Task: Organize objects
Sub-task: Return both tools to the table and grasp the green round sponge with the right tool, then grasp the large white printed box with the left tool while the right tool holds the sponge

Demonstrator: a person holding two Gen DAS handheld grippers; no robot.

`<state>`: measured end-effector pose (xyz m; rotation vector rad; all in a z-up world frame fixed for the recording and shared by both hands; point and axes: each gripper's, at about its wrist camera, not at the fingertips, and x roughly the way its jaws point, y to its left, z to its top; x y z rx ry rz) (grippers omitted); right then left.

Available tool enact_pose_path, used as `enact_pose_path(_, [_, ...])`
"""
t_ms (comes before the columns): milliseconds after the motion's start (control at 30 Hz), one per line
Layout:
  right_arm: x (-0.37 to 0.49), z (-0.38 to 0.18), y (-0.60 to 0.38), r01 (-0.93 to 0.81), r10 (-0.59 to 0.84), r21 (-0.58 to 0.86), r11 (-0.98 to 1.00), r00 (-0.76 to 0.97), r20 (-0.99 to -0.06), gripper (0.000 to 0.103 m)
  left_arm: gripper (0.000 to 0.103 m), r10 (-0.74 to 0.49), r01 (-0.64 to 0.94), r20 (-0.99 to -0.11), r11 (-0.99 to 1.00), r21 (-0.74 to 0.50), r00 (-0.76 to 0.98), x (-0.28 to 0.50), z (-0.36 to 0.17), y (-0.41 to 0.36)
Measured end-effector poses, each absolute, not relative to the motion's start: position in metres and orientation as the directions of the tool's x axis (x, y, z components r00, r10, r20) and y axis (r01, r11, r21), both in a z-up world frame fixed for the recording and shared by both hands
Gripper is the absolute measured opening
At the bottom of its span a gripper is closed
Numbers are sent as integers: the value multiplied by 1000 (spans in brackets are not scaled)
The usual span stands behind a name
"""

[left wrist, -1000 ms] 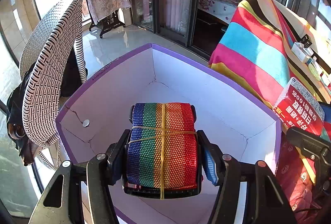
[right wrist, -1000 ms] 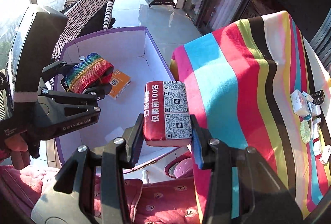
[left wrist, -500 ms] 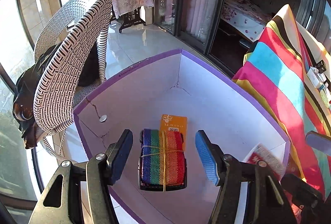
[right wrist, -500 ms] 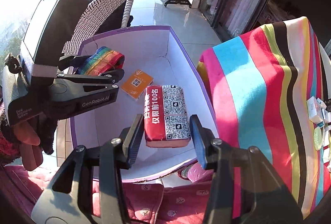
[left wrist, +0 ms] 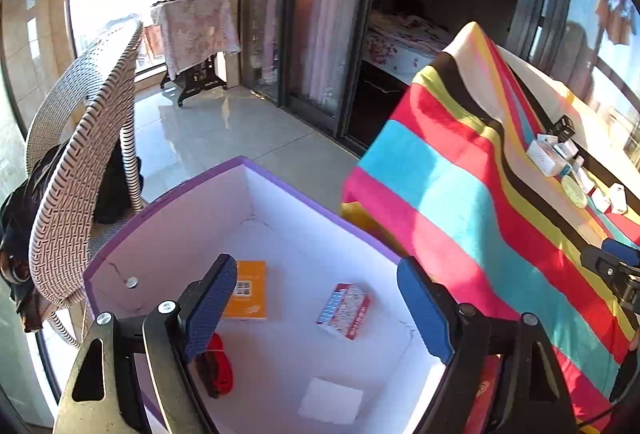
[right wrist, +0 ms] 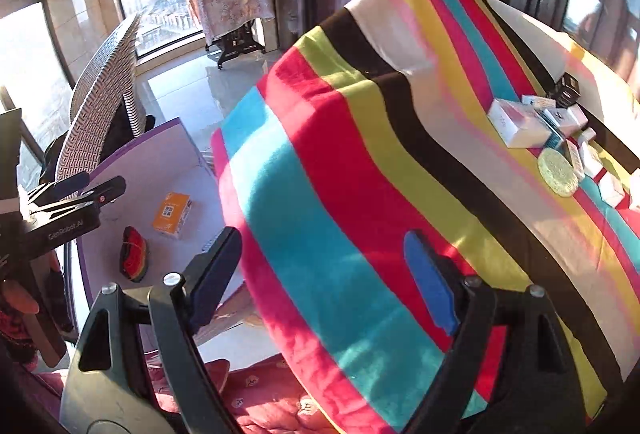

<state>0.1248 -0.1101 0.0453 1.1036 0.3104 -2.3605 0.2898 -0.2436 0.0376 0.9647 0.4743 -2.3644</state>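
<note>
Both grippers have let go and pulled back: left gripper (left wrist: 320,308) gapes empty over the purple-rimmed box (left wrist: 168,193), half hiding the rainbow strap roll (left wrist: 220,370); beyond lie the red tissue pack (left wrist: 344,310) and orange box (left wrist: 248,290). Right gripper (right wrist: 324,270), wide and empty, faces the striped blanket (right wrist: 360,173).

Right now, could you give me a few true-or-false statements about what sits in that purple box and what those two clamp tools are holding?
1. The flat orange packet lies inside the purple-rimmed white box. True.
2. The left gripper grips the rainbow woven strap roll. False: its jaws are open and the roll lies in the box.
3. The right gripper is empty. True.
4. The red QR-code tissue pack lies on the striped blanket. False: it lies in the box.
</note>
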Motion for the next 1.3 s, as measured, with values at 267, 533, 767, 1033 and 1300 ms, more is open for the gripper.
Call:
enact_pose_path(267, [49, 32, 35, 127, -173, 120, -985, -601, -781, 86, 85, -47, 191, -669, -971, -145, -742, 138, 55, -128])
enact_pose_path(533, [-44, 5, 59, 46, -166, 169, -984, -557, -814, 87, 85, -20, 205, -772, -968, -145, -636, 24, 4, -99])
enact_pose_path(767, [-126, -10, 10, 100, -40, -16, -995, -534, -844, 95, 90, 12, 175, -761, -971, -164, -649, 26, 2, -100])
enact_pose_path(1033, [-98, -2, 36, 86, -81, 40, -996, -561, -824, 82, 98, 2, 158, -775, -979, -131, -632, 21, 1, -93])
enact_pose_path(1300, [7, -5, 100, 57, -22, -14, -998, -590, -807, 82, 98, -33, 9, -792, -999, 35, -610, -43, 15, -73])
